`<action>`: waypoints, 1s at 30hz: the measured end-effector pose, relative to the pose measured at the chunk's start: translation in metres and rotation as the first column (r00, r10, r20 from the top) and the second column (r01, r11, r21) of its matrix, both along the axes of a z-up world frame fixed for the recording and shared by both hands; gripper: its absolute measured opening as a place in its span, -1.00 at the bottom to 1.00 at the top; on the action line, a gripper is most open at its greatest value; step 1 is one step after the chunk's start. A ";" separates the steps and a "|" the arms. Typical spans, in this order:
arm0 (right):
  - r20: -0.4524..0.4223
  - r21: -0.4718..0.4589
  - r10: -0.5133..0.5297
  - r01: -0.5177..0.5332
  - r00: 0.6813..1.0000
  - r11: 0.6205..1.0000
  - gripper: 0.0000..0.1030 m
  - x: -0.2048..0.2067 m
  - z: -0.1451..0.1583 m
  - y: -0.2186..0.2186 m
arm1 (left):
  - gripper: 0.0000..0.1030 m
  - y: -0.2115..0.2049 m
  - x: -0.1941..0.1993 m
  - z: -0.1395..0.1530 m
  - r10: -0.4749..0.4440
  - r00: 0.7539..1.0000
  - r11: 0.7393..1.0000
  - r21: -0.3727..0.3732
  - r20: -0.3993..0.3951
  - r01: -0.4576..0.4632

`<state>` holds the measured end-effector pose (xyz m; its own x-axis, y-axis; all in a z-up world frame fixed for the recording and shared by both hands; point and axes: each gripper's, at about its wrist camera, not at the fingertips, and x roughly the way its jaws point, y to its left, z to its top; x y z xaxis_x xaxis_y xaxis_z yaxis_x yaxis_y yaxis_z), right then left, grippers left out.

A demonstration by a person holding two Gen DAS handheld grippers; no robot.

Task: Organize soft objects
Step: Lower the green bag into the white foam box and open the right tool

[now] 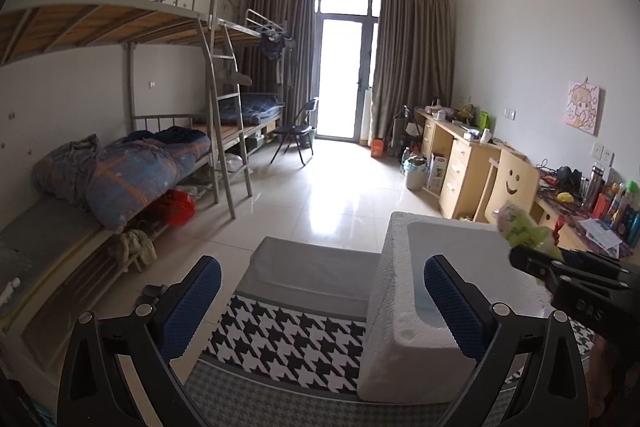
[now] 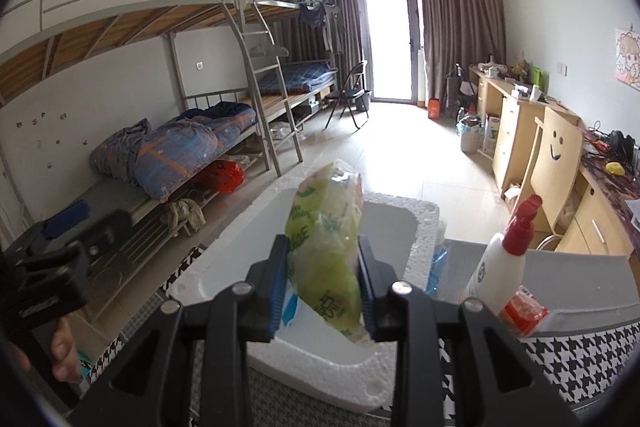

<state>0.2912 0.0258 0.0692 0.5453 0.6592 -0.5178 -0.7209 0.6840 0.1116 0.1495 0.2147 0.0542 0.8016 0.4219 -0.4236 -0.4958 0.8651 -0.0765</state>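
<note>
My right gripper (image 2: 323, 283) is shut on a green and white soft tissue pack (image 2: 326, 243) and holds it above the open white foam box (image 2: 420, 223). The same pack (image 1: 524, 229) and right gripper (image 1: 540, 259) show at the right in the left wrist view, over the foam box (image 1: 392, 291). My left gripper (image 1: 320, 311) is open and empty, its right finger beside the box's left wall. A blue and white pack lies inside the box (image 2: 290, 309).
The box stands on a houndstooth cloth (image 1: 288, 339) over a table. A white bottle with a red pump (image 2: 506, 259), a red packet (image 2: 524, 311) and a blue packet (image 2: 438, 267) sit right of the box. Bunk beds (image 1: 140, 163) left, desks (image 1: 468, 163) right.
</note>
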 end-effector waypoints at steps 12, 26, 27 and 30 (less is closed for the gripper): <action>-0.086 -0.002 0.013 -0.013 0.996 1.000 0.22 0.013 -0.012 0.005 | 0.98 0.000 -0.014 -0.005 0.007 1.000 1.000 0.004 -0.006 -0.007; -0.053 -0.020 0.017 -0.018 0.998 1.000 0.65 -0.001 -0.001 -0.002 | 0.98 -0.010 -0.019 -0.005 -0.003 1.000 1.000 0.014 -0.021 0.003; -0.048 -0.016 0.024 -0.024 0.999 1.000 0.67 -0.003 0.001 -0.004 | 0.98 -0.012 -0.020 -0.004 -0.007 1.000 1.000 0.016 -0.020 0.007; -0.038 -0.006 0.019 -0.019 0.999 1.000 0.68 -0.011 0.005 -0.011 | 0.98 -0.018 -0.026 -0.001 -0.008 1.000 1.000 0.021 -0.016 0.008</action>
<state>0.2798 0.0146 0.0741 0.5125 0.6661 -0.5419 -0.7293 0.6708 0.1347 0.1235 0.1969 0.0528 0.7982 0.4248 -0.4272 -0.4900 0.8703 -0.0502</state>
